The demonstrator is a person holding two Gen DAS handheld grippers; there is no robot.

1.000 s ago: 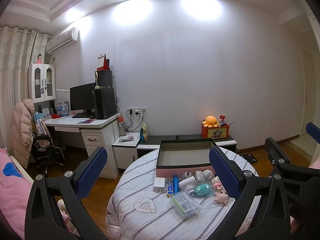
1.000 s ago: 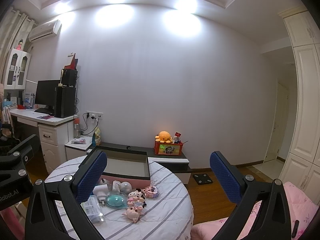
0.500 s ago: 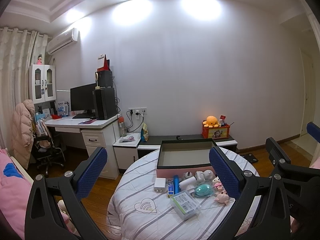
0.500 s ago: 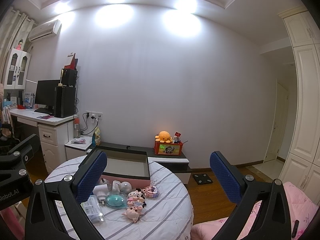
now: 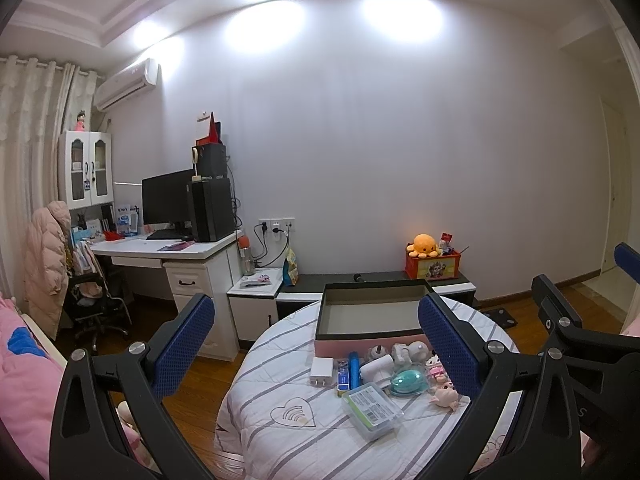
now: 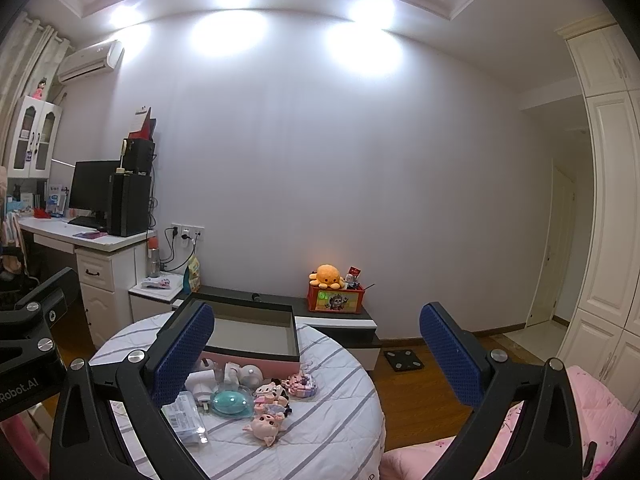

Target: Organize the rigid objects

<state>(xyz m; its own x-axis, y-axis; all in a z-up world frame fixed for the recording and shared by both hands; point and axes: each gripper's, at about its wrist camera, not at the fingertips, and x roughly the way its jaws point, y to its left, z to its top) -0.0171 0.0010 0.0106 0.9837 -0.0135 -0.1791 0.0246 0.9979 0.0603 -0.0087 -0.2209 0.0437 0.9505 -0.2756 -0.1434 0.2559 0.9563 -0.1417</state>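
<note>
Claws first: the left claw (image 5: 316, 344) is spread wide with nothing between its blue pads, and the right claw (image 6: 316, 354) is the same, wide open and holding nothing. Both hang above the near edge of the round worktop (image 5: 280, 432), which has a striped white cover, well short of the stuff on it.

All the bits to sort sit in a clump right in front of the pink box (image 5: 372, 314), which is open on top and looks bare inside. From the left view: a white plug adapter (image 5: 321, 371) at the left end, a blue tube (image 5: 353, 367) next to it, a white roll-shaped thing (image 5: 376, 366), a teal egg-shaped case (image 5: 408, 381), and a clear plastic case (image 5: 372, 406) lying closest to the camera. A little pink pig figure (image 6: 266, 424) sits at the front in the right view, with a few small cartoon figures (image 6: 276, 394) bunched just behind it, too small to make out properly.
</note>
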